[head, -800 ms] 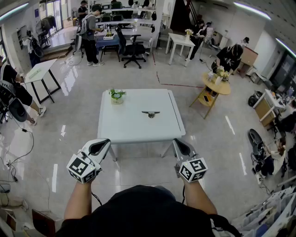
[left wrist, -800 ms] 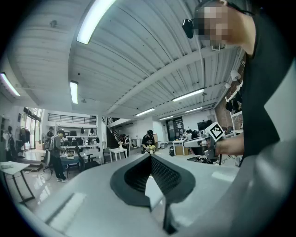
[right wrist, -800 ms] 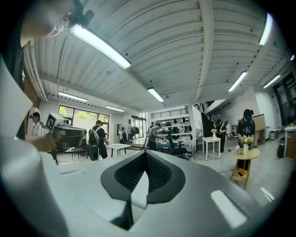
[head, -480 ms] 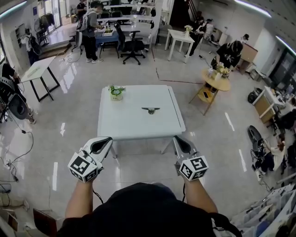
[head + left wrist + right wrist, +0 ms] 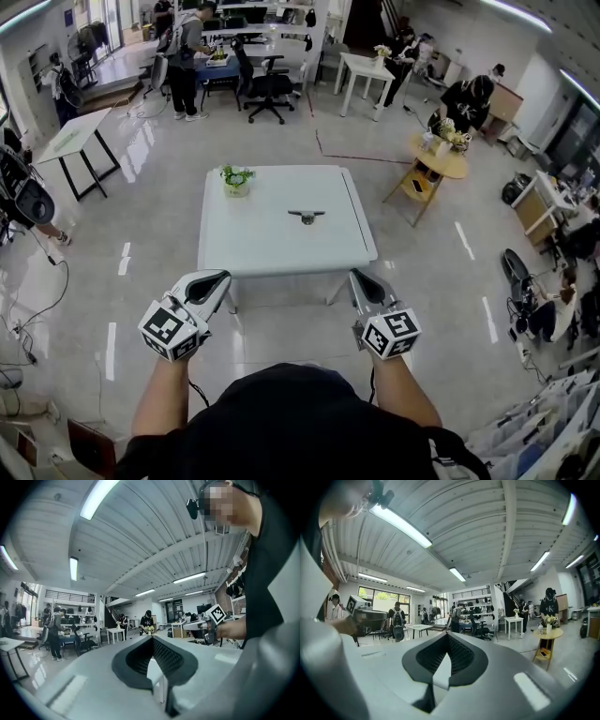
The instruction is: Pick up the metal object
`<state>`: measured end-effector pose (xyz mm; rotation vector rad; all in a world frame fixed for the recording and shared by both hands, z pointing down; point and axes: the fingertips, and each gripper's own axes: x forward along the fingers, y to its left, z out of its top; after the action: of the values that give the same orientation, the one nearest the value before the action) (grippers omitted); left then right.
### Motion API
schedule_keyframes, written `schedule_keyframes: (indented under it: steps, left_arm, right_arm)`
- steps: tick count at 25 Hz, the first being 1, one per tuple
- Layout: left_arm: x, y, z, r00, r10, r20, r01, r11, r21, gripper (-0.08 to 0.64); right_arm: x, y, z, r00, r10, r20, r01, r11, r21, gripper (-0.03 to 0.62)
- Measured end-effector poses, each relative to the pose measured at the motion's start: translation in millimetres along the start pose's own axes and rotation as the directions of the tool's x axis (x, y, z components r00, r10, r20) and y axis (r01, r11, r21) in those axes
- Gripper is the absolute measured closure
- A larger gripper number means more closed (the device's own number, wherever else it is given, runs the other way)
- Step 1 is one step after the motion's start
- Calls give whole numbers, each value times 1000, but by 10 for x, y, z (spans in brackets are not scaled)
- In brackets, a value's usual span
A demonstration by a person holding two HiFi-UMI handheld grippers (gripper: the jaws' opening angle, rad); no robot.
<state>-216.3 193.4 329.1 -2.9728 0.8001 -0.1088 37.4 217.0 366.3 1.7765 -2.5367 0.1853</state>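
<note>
Black ribbed pads meet at their tips on my left tool (image 5: 152, 638), so its jaws are closed with nothing gripped between them. My right tool (image 5: 447, 637) reads the same way from its own camera: pads pressed together, holding nothing.

From the head view I see both tools held low in front of the body, side by side but well apart. Each points forward and roughly level toward the near edge of the tabletop (image 5: 272, 248). Their tips stop short of that edge, above the glossy floor (image 5: 281, 328). The left marker cube (image 5: 172, 330) sits at the back of its tool, turned so that one corner faces down. The right marker cube (image 5: 390, 334) sits squarer. Behind them the left forearm (image 5: 161, 408) and the right forearm (image 5: 401, 398) are bare and run back toward the dark-clothed torso, angled slightly inward.

Out on the white square tabletop lies the metal object (image 5: 307, 217). It is small and dark grey, a short crossbar with a rounder lump under its middle; I cannot make out finer detail at this range. It rests a little right of the tabletop's centre, well apart from both tools. A potted plant (image 5: 235, 180) stands near the far left corner, well clear of it.
</note>
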Motion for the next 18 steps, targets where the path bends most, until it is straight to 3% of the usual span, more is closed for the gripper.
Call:
schedule_keyframes:
  steps: [8, 18]
  left_arm:
    - [30, 104, 43, 1000, 8, -2, -8, 1000, -15, 520]
    - [100, 100, -60, 1000, -1, -26, 0, 1000, -28, 403]
  right_arm:
    - [91, -2, 58, 1000, -8, -3, 8, 998, -63, 556]
    - [47, 51, 53, 999, 48, 23, -46, 996, -73, 431]
